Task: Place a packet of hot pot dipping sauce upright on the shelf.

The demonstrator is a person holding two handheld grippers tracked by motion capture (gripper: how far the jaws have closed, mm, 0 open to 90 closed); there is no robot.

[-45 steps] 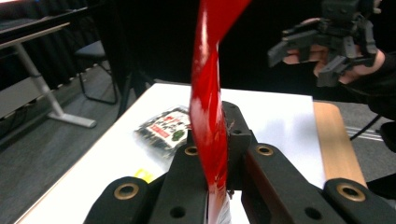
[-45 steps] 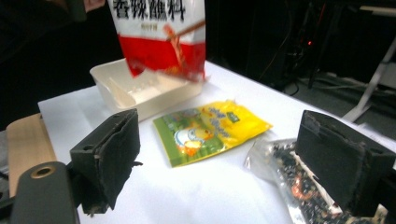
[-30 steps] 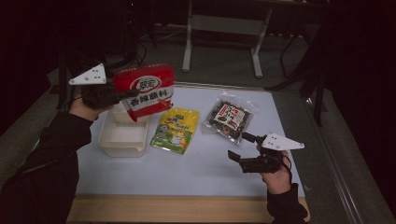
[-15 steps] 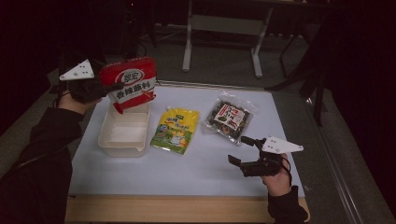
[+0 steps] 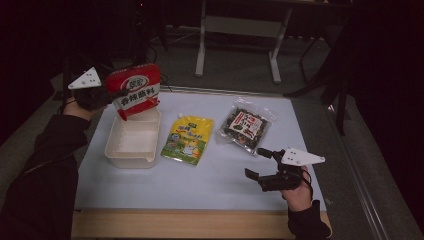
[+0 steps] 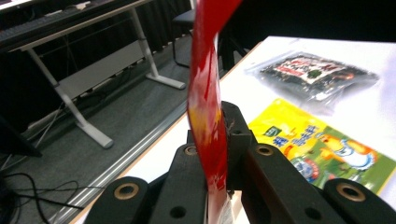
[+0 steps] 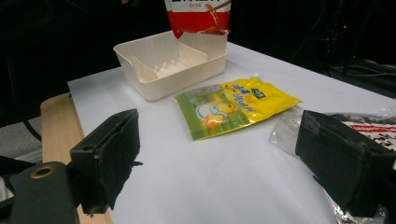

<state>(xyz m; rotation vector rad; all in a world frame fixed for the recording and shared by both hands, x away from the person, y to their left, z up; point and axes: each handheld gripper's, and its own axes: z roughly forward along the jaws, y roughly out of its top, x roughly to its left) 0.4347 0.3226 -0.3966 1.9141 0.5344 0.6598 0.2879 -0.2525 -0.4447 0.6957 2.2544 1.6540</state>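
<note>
Jaws of left gripper [image 6: 212, 154] hide red pouch's [image 6: 205, 79] bottom edge.

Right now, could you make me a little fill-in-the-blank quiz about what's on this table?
1. The left gripper is shut on a ____ packet.
2. That packet hangs above the cream ____.
3. The pouch lying beside the tray is mostly ____.
4. The right gripper has its jaws ____.

Missing words: red; tray; yellow; open
</note>
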